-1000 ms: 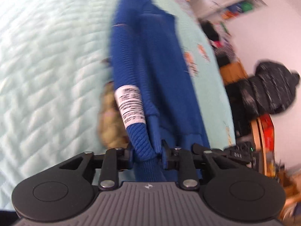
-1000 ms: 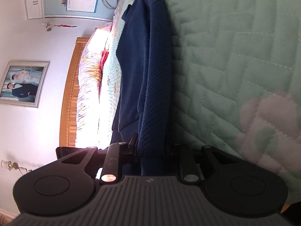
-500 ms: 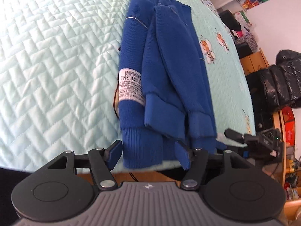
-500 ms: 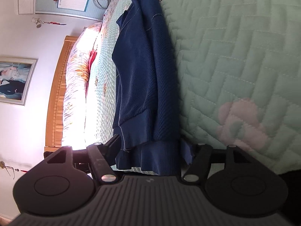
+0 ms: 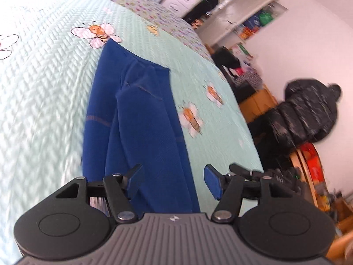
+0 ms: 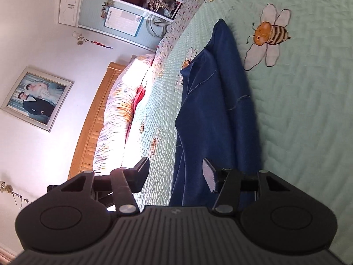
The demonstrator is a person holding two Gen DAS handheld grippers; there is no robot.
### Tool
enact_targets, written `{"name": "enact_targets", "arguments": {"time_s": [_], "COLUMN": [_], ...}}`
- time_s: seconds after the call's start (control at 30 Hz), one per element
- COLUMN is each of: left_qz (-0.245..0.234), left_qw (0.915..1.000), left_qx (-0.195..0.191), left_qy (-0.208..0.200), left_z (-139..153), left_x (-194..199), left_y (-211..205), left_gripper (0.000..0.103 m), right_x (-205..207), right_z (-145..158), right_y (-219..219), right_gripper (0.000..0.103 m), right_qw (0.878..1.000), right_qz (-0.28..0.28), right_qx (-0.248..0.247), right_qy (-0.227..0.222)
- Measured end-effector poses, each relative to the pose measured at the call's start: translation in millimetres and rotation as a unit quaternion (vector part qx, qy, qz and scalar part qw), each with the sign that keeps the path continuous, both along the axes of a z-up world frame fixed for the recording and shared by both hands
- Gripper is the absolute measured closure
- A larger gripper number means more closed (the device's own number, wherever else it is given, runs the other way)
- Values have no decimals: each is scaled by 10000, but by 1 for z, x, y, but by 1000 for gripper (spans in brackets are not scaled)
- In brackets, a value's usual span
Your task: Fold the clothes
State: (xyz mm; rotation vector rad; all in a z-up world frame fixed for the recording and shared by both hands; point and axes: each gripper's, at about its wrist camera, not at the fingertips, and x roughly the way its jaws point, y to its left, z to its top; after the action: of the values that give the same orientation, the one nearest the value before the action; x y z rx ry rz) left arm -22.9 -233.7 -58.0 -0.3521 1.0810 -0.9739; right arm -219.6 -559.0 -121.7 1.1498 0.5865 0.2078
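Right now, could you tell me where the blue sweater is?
The blue sweater lies folded on the mint quilt, beside its printed bees, ahead of both wrist cameras.

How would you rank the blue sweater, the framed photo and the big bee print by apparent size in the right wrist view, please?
1. blue sweater
2. framed photo
3. bee print
The photo and bee look close; distance makes that unsure.

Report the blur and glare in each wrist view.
Left wrist view: motion blur smears the quilt at left and the black jacket; blue sweater fairly sharp. Right wrist view: pillow blown out by glare; sweater darker, its right edge blurred.
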Motion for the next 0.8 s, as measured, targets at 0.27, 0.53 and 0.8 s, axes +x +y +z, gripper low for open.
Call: {"name": "enact_targets", "arguments": {"time_s": [0.27,0.53,0.8], "left_qz": [-12,216,103], "left_qw": [9994,9937,9939], "left_qx": [220,594,603], "left_qy": [252,923,917], "left_z": [-26,-82,-80], "left_x": [52,85,86], "left_y": [-55,-53,-50], "left_gripper": [41,53,54], "right_x": [79,104,102], "right_z": [-14,-66,-68], "right_y": [11,8,12], "right_gripper": [73,95,103], "right_qw": [9990,9937,9923], "right_qz": [269,293,395], "right_qx": [129,333,-57], "right_qy": [319,1033,1169]}}
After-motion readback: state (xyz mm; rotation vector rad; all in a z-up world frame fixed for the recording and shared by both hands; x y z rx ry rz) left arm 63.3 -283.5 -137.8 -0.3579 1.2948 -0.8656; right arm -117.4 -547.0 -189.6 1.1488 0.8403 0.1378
